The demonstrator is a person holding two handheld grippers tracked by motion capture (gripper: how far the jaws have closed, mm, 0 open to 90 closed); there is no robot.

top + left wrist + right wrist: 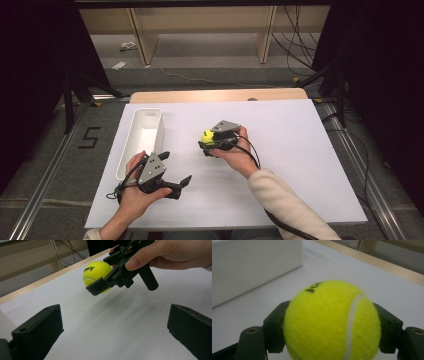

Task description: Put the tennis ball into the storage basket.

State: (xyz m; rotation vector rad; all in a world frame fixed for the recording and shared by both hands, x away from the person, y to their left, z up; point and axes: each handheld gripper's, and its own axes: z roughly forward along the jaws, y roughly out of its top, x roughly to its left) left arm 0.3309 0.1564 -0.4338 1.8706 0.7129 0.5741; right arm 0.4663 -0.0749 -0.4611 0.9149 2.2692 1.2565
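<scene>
A yellow tennis ball (206, 136) with black lettering is held a little above the white table top, near its middle. My right gripper (210, 142) is shut on it, one black jaw on each side of the ball (332, 322). In the left gripper view the ball (96, 273) hangs in that gripper (100, 285), off the surface, with a shadow beneath it. My left gripper (175, 170) is at the front left of the table, open, with nothing between its jaws; it points towards the ball.
A long white bin (142, 140) lies along the left side of the white board (300, 165), beside my left hand; its wall (249, 267) stands ahead of the ball. Beyond the table's wooden far edge (215, 95) are wooden furniture legs and cables on the floor.
</scene>
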